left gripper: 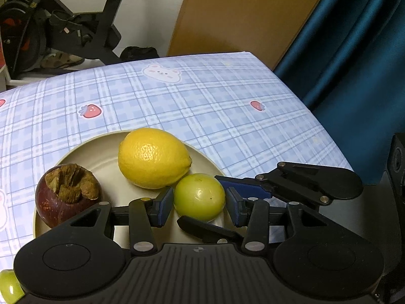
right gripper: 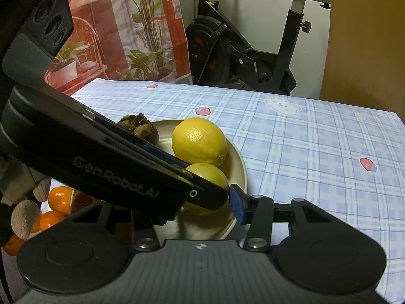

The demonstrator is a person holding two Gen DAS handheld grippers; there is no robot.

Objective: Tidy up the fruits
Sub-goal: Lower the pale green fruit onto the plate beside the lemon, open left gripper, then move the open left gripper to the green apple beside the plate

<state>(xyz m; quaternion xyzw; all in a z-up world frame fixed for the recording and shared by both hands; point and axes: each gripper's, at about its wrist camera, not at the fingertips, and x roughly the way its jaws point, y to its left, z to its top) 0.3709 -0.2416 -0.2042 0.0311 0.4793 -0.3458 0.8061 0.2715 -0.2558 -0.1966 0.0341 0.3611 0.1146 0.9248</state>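
A cream plate [left gripper: 101,152] sits near the front edge of the counter [left gripper: 202,96], which is covered in a blue plaid cloth printed with strawberries and bears. On the plate lie three fruits: a glossy, dimpled yellow lemon [left gripper: 153,158] at the middle, a dark purple mangosteen [left gripper: 67,196] with a dry brown calyx at the plate's left rim, and a small, smooth green fruit [left gripper: 200,197] at the front, touching the lemon.

The left tool [left gripper: 200,206] has its blue pads on either side of the green fruit; the left pad seems to touch it, the right stands just clear, so the grip looks loose at most. The right tool [right gripper: 202,209] reaches in from the plate's right; its right pad stands free beside the fruit, its left pad is hidden behind the other tool, and nothing is visibly gripped.

Oranges [right gripper: 59,200] lie off to the left, beyond the plate.
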